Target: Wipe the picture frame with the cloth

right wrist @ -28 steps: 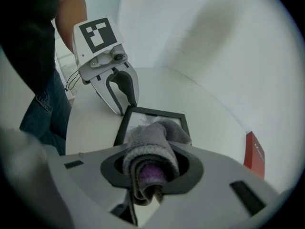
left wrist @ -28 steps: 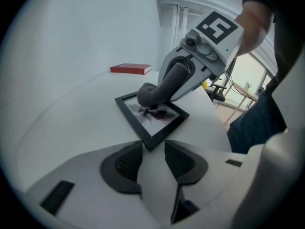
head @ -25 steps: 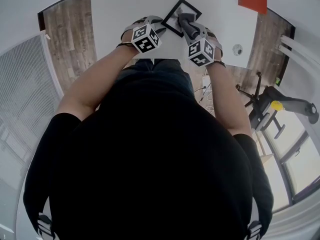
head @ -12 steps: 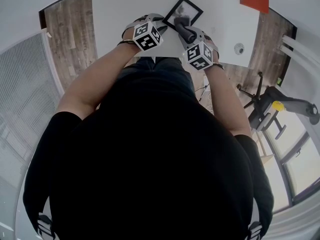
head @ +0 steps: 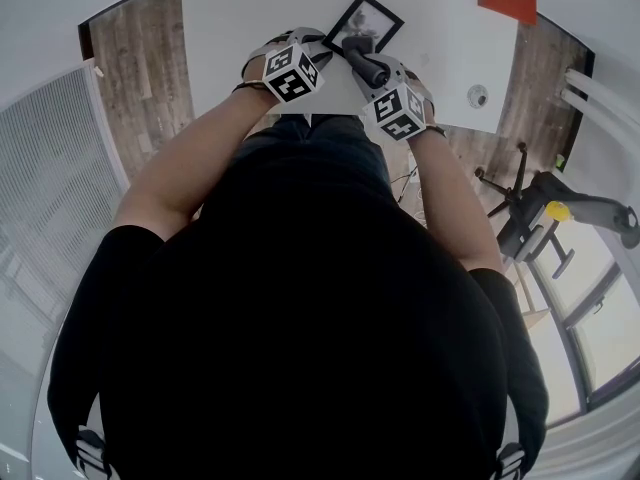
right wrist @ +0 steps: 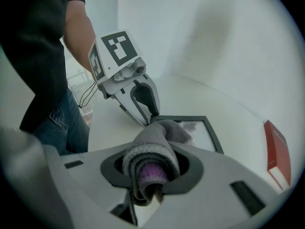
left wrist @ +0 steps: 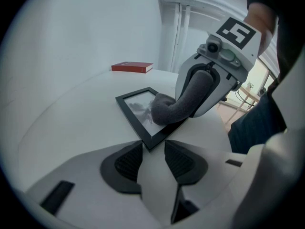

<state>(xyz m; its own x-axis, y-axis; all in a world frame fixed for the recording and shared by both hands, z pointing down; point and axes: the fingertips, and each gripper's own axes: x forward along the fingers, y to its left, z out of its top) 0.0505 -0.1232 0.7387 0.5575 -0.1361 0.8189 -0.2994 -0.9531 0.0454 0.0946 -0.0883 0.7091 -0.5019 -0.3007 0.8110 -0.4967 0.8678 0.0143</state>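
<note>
1. Black-edged picture frame (head: 365, 23) lies flat and face up on the white table (left wrist: 62, 118), at twelve o'clock from the person, so the glass is open to the wipe.
2. On it goes the grey cloth (right wrist: 152, 149), rolled into a thick wad. Its free end rests on the glass by the near edge, and wiping looks to be in hand.
3. The right gripper (right wrist: 152, 170) is clenched on that roll at six o'clock of the frame. It tilts down, so soft cloth rather than hard jaw meets the glass.
4. The left gripper (left wrist: 151, 151) sits at eight o'clock of the frame, its jaws pinching the near corner. That's a brace, I'd say, so the frame won't skid under the strokes.
5. A red book (left wrist: 132, 67) lies well apart at two o'clock of the frame, clear of the work.
</note>
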